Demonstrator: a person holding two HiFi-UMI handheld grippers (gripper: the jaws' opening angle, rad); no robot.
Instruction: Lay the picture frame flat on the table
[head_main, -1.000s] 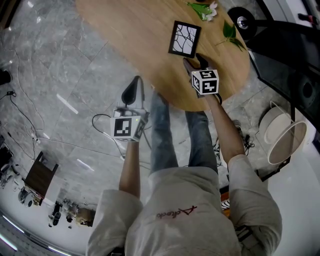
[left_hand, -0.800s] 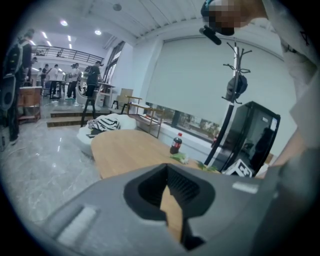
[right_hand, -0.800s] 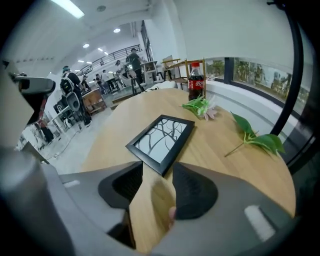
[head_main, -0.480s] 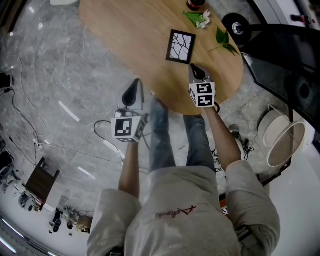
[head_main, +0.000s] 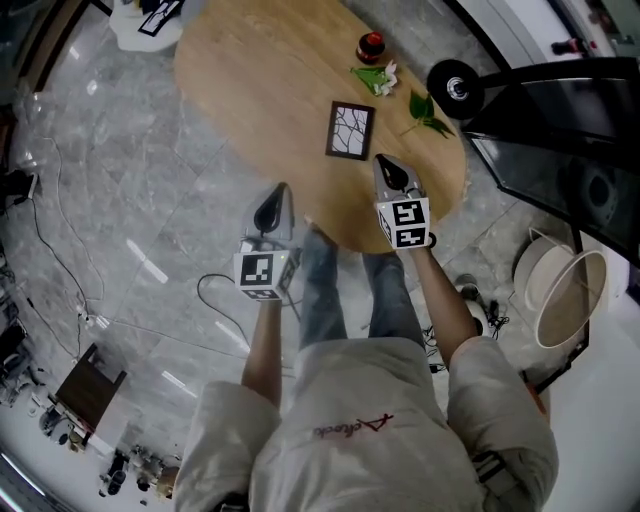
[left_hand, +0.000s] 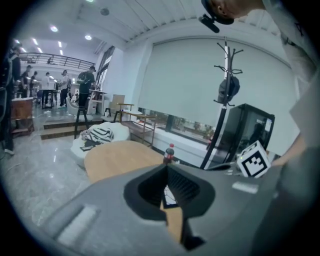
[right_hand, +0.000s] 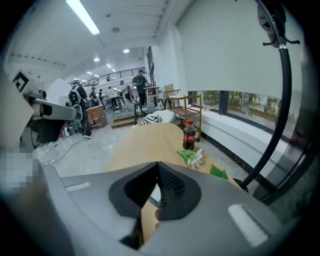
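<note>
pic frame (head_main: 350, 131) is seen lying flat on the wooden table (head_main: 250, 80), face up: black border, white panel w/ dark branch pattern. It's touched by neither gripper.

R gripper (head_main: 390, 172): jaws pressed together tip to tip, nothing pinched btw them. It's held above the table top, just near-right of the frame and apart from it, pointing toward the frame's near-right corner.

L gripper (head_main: 273, 208): jaws likewise closed at the tips in its own view, nothing gripped. It's held near-left of the frame, well apart, off the table edge and over the grey floor (head_main: 120, 230). A bit of the frame is visible ahead through the gap below the closed tips.

Rest, ref. to frame:
- cola bottle (head_main: 371, 46), red cap, stands upright beyond it.
- flower sprig (head_main: 378, 78) lies btw bottle and frame, apart from both.
- green leaf (head_main: 428, 112) lies to its right, near, not touching.
- coat stand base (head_main: 452, 82) sits further right, past the leaf, at the table's edge.
</note>
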